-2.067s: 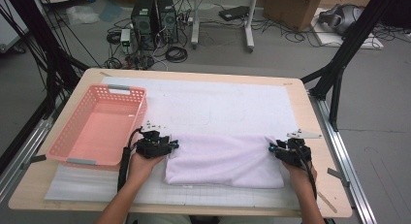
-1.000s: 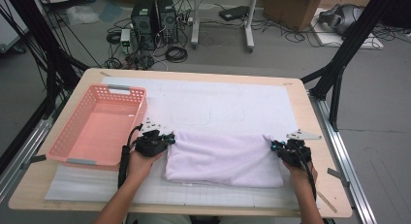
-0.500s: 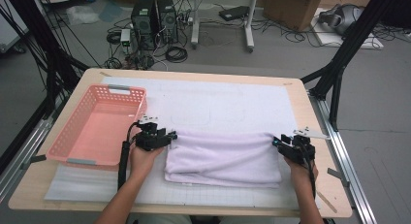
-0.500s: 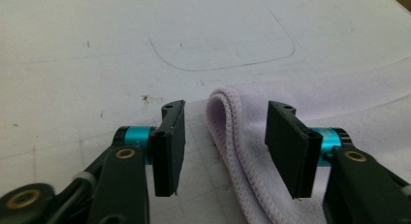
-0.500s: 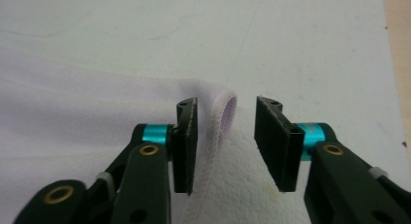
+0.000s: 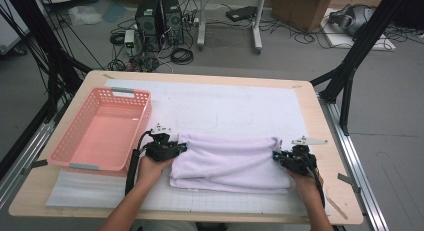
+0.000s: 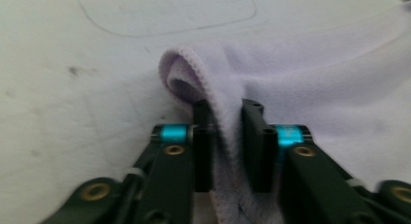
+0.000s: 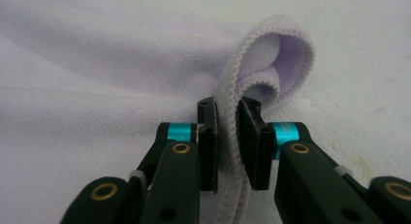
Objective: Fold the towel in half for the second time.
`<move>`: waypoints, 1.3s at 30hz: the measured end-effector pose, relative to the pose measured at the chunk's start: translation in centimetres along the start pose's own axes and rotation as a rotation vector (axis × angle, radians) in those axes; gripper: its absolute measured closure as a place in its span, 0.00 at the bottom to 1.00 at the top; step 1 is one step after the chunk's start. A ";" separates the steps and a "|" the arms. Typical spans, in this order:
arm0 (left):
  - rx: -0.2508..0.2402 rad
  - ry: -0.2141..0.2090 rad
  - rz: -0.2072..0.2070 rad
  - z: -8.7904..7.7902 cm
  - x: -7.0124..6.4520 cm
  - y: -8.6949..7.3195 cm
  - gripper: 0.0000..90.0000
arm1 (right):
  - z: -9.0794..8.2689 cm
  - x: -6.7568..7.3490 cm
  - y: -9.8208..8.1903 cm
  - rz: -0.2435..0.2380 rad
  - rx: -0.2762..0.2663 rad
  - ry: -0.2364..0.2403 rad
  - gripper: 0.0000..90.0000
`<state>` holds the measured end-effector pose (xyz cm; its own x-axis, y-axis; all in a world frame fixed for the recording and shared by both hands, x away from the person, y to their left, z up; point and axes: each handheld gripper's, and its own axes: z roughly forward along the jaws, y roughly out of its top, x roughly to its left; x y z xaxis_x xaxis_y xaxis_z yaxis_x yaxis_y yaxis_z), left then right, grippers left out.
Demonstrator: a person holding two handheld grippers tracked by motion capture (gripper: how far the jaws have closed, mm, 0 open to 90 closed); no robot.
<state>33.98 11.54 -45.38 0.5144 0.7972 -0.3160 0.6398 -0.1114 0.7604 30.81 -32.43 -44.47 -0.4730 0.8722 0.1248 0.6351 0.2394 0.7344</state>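
A: Starting at the left, what can you make out?

B: A pink basket (image 6: 100, 133) sits on the table (image 6: 320, 131) at its left side. Just right of it is the left gripper (image 6: 176, 147), at the left end of the folded lilac towel (image 6: 227, 161). From the high view the jaws themselves are too small and dark to read.

A: And close up?

B: In the left gripper view its jaws have just been closing, and a hemmed fold of the towel (image 7: 310, 78) stands between the pads, pinched. The corner loops above the jaw tips, so what lies inside the loop is in shadow.

A: The middle?

B: The towel lies across the near half of the white mat (image 6: 225, 106), several layers thick; how many I cannot tell.

A: The right end?

B: The right gripper (image 6: 278, 158) is at the towel's right end. Its jaws have also just been closing, narrow now, clamped on the hem of the towel (image 8: 97, 64), which curls over beyond the tips. Both forearms are cut off at the bottom edge.
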 end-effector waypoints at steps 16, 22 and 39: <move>-0.143 0.078 -0.041 1.9 1.7 4.9 0.90 | 1.2 -2.3 4.0 0.062 -0.176 -0.081 0.91; -0.118 0.083 -0.073 2.5 2.1 4.8 0.73 | 2.7 -2.4 5.3 0.046 -0.140 -0.118 0.86; -0.081 -0.002 0.075 -1.5 -0.3 2.5 0.49 | -2.8 -1.5 1.8 0.030 -0.201 -0.085 0.61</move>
<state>34.57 11.97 -42.51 0.5603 0.7874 -0.2571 0.5513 -0.1229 0.8252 30.96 -34.49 -41.46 -0.3974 0.9123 0.0985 0.5096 0.1302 0.8505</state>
